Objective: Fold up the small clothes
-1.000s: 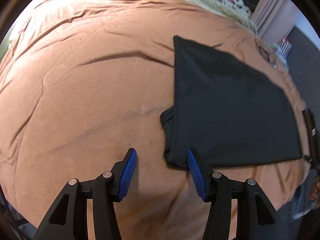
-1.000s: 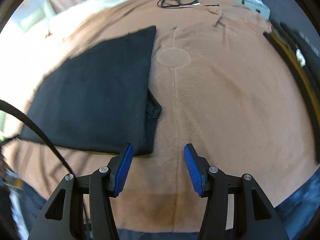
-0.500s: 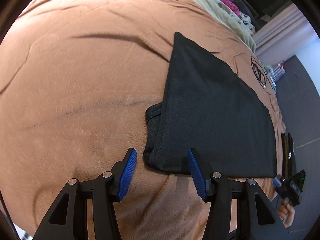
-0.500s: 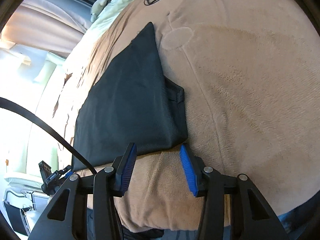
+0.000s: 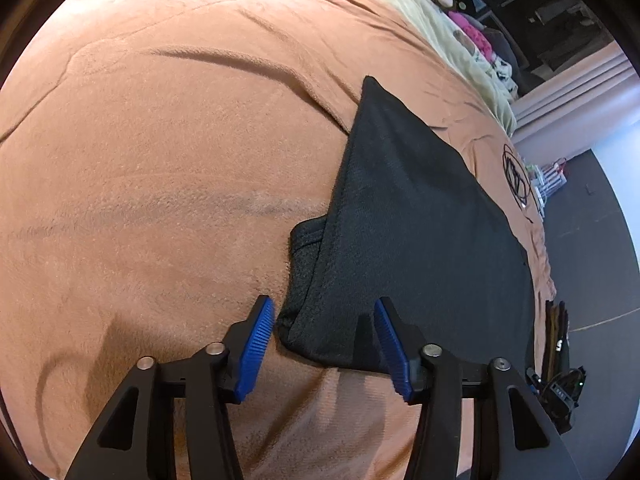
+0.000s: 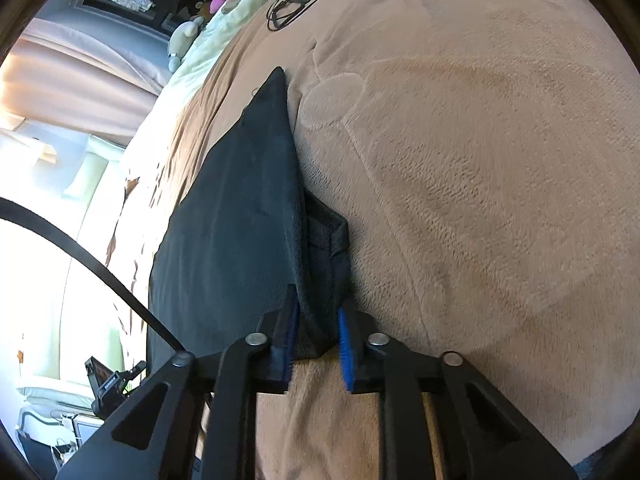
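Since one second ago, our right gripper [image 6: 316, 344] came down to the near corner of the black garment [image 5: 420, 232] and its jaws were just closing; they pinched this corner. Our left gripper [image 5: 324, 344] narrowed a little around the other near corner, pads apart from the knit cloth. The folded garment lay flat on the fuzzy brown blanket [image 5: 160, 200], its lower layer mostly hidden.
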### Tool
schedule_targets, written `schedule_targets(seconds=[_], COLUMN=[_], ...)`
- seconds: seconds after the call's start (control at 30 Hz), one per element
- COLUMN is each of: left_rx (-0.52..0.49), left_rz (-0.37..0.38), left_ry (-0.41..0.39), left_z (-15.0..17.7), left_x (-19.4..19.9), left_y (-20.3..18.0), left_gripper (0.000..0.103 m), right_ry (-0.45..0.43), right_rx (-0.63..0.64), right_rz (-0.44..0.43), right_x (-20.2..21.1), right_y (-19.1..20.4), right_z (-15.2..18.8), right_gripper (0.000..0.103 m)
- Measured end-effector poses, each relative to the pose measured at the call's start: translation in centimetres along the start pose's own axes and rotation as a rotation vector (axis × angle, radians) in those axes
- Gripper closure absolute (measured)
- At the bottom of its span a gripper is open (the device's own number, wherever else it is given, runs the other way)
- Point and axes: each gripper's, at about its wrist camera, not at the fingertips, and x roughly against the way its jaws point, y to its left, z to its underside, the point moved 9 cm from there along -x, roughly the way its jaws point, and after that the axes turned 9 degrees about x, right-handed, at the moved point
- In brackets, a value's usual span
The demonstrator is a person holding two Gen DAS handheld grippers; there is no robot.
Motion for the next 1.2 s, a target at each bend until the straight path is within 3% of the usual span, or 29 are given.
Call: schedule_targets(seconds=[0.03, 0.1, 0.2, 0.6, 1.03, 1.2], left_rx=[0.001, 0.008, 0.041, 0.027, 0.073, 0.085], left_rz=[-0.018, -0.047, -0.042, -0.023, 0.043, 0.062], left_ry=[-0.011, -0.027, -0.038, -0.081, -0.063, -0.033], left_z=[0.1, 0.1, -0.1, 0.4, 4.5, 5.2], left_x=[0.1, 0.2, 0.6, 3.5, 6.4, 5.8], left_y=[0.3, 0.8, 1.7, 1.3, 3.7, 4.0], left_gripper=[0.061, 0.082, 0.095, 0.097, 0.097, 0.096], right_ry=[-0.004, -0.012, -0.018, -0.034, -0.006, 0.005], right_rx=[0.000, 0.000, 0.009, 0.082, 0.105, 0.133], right_rz=[-0.003, -0.009, -0.012, -0.009, 0.008, 0.104], right_x=[0.1, 0.2, 0.7, 3.3, 5.9, 6.5], right_y=[0.0, 0.1, 0.1, 2.0, 1.9, 2.1], right_z=[0.1, 0.3, 0.6, 1.3, 4.1, 4.1], right_gripper=[0.097, 0.099, 0.100, 0.101, 0.101, 0.098])
